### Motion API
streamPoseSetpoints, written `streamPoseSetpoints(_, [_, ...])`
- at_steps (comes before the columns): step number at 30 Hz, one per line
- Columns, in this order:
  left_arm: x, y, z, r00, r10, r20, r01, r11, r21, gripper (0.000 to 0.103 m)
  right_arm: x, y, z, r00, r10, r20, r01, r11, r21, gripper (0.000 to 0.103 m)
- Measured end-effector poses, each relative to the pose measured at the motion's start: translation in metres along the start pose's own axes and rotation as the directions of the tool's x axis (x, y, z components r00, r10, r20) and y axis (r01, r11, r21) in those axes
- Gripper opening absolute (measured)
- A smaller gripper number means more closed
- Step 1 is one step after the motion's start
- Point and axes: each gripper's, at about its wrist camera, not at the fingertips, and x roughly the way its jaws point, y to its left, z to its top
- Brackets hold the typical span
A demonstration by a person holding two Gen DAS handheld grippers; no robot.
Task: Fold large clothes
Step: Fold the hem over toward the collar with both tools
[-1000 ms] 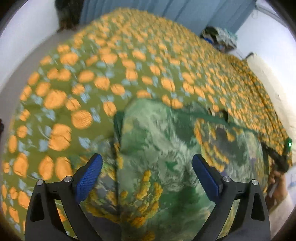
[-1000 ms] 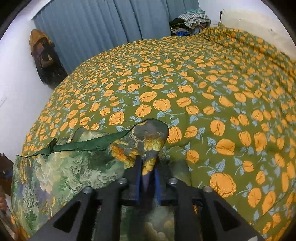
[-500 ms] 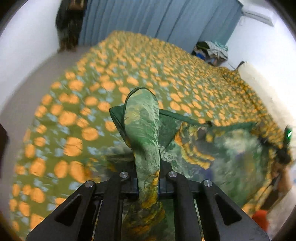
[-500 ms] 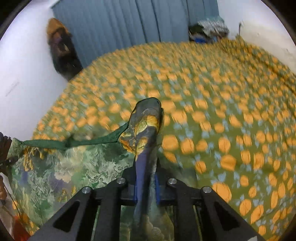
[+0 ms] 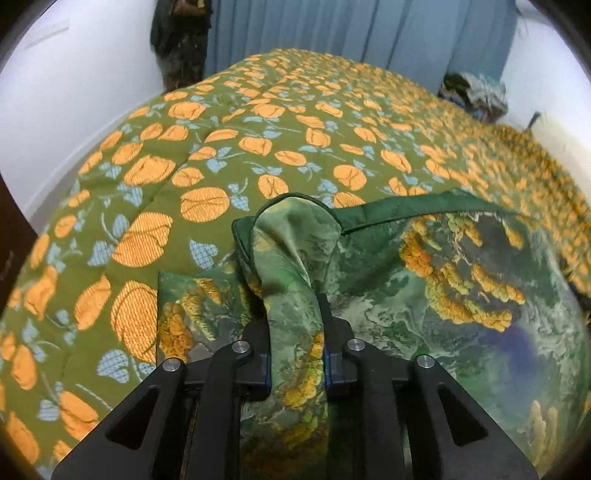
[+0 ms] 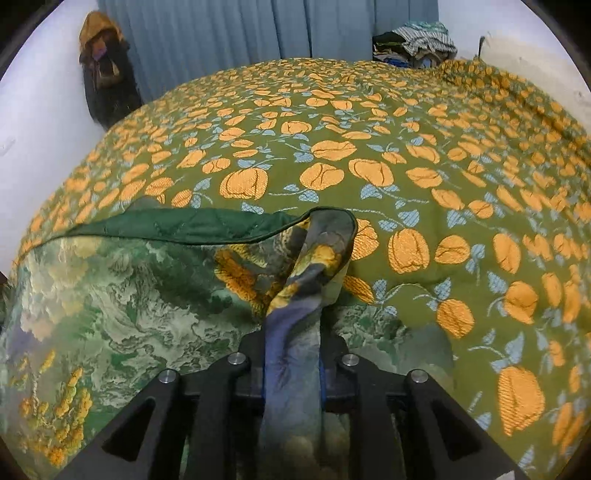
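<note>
Your left claw (image 5: 297, 354) and right claw (image 6: 291, 363) are each clamped tight on a bunched corner of the silky green printed garment (image 5: 424, 295). Its dark quilted lining (image 6: 192, 227) curls over ahead of them. Beyond lies the bed's woven orange-blossom bedspread (image 6: 369, 155).

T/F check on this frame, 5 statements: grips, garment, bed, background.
1. The left gripper is shut on the green printed garment. True.
2. The right gripper is open and holds nothing. False: it is shut on a bunched corner of the same garment.
3. The garment's dark green lining shows along its far edge. True.
4. The bedspread is plain blue. False: it is olive green with orange fruit and pale blue leaves.
5. A pile of clothes lies beyond the bed's far end, by the blue curtain. True.
</note>
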Motion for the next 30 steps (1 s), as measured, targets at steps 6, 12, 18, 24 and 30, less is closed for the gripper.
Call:
streamPoseSetpoints(6, [0.006, 0.002, -0.004, 0.999, -0.025, 0.021, 0.025, 1.000, -0.010, 0.020, 0.002, -0.013, -0.006, 0.996, 0.076, 0.037, -0.079, 0.995, 0.067, 0.018])
streamPoseSetpoints(12, [0.007, 0.003, -0.004, 0.999, -0.039, 0.031, 0.039, 0.999, -0.021, 0.021, 0.004, -0.021, -0.008, 0.991, 0.121, 0.058, -0.126, 0.987, 0.103, 0.018])
streamPoseSetpoints(18, [0.006, 0.005, -0.006, 0.998, -0.046, 0.038, 0.047, 0.999, -0.027, 0.021, 0.005, -0.024, -0.009, 0.989, 0.132, 0.065, -0.139, 0.984, 0.110, 0.018])
streamPoseSetpoints(24, [0.005, 0.007, -0.007, 0.998, -0.055, 0.040, 0.056, 0.998, -0.033, 0.022, 0.005, -0.026, -0.009, 0.988, 0.139, 0.068, -0.147, 0.983, 0.114, 0.018])
streamPoseSetpoints(30, [0.002, 0.008, -0.008, 0.997, -0.063, 0.046, 0.065, 0.997, -0.038, 0.023, 0.004, -0.028, -0.009, 0.986, 0.149, 0.072, -0.156, 0.981, 0.119, 0.018])
